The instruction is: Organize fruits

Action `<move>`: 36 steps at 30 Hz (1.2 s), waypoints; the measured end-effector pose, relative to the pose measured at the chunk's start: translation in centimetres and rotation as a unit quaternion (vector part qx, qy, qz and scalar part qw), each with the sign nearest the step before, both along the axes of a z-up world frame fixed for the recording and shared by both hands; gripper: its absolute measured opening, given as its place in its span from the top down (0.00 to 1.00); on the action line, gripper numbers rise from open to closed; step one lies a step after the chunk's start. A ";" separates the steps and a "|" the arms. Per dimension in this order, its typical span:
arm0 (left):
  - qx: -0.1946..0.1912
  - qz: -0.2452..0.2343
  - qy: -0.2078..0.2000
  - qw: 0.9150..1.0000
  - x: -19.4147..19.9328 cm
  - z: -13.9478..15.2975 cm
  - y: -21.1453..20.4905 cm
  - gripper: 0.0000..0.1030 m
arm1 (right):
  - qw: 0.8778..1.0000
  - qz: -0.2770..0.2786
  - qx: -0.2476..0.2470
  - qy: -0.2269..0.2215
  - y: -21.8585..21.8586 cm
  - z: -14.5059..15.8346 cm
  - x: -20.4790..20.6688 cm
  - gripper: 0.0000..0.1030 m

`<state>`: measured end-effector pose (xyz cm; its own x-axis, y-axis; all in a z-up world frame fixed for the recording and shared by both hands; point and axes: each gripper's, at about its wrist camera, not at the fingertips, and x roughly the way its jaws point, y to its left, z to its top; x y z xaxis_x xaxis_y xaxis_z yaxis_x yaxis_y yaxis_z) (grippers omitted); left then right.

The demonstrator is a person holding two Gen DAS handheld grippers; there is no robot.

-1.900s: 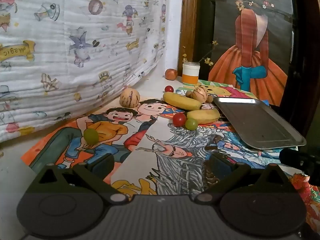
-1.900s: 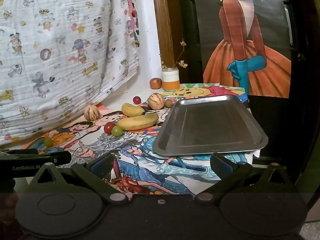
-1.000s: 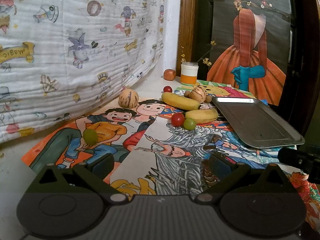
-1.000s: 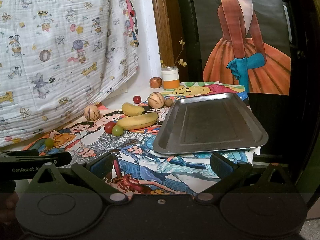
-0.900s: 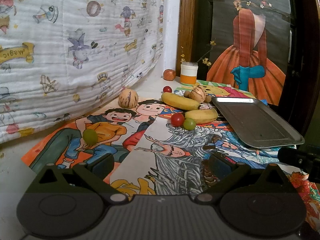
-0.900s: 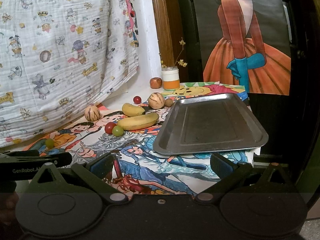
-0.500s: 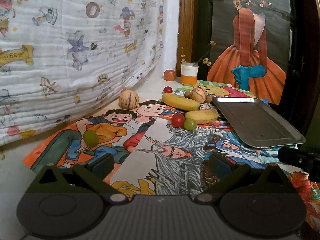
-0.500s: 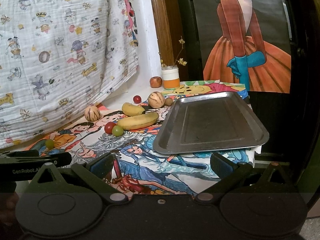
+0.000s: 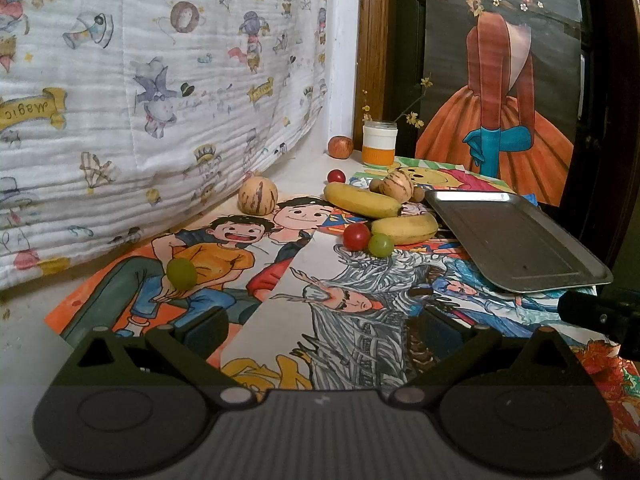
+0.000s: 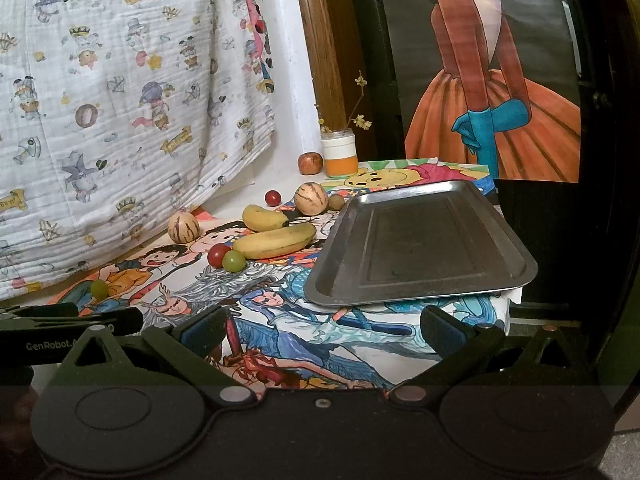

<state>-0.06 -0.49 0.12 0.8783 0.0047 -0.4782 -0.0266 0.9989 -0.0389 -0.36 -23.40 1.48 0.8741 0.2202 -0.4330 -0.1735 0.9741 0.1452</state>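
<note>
My left gripper [image 9: 320, 330] hovers low over the cartoon posters [image 9: 224, 264], jaws spread wide, nothing between them. My right gripper [image 10: 324, 330] is the same: jaws wide apart, holding nothing, aimed at the near edge of the metal tray [image 10: 420, 240].

The tray is bare and sits at the right side of the table, on the posters.

Fruit, all lying loose on the table left of the tray:
- Two bananas [image 9: 362, 200] side by side, the nearer one [image 9: 406, 229] close to the tray's left rim.
- A red cherry tomato [image 9: 356, 237] touching a green grape [image 9: 380, 245], just in front of the nearer banana.
- A lone green grape [image 9: 181, 273] well apart from the rest, nearest my left gripper.
- A striped pale melon [image 9: 257, 195] near the hanging printed cloth [image 9: 140, 92].
- A second striped melon [image 9: 396, 186] behind the bananas, with small brown round fruits just beside it.
- Another red tomato [image 9: 336, 176] farther back.
- An apple [image 9: 340, 146] at the far corner, beside a white-and-orange jar [image 9: 379, 143] with twigs in it.

A painting of a woman in an orange dress [image 10: 492, 120] stands behind the table.
</note>
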 end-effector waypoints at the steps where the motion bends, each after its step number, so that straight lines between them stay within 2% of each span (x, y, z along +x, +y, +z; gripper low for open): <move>1: 0.000 0.000 0.000 1.000 0.0 0.0 0.0 0.00 | 1.000 0.000 0.000 0.000 0.0 0.0 0.0 0.00; 31: -0.004 0.005 -0.001 1.000 -0.4 -0.3 0.4 0.00 | 1.000 0.000 0.002 -0.001 -0.3 -0.2 -0.3 0.00; 36: -0.003 0.007 -0.005 1.000 -0.9 0.1 0.4 0.00 | 1.000 0.001 0.002 -0.005 0.2 0.5 -0.8 0.00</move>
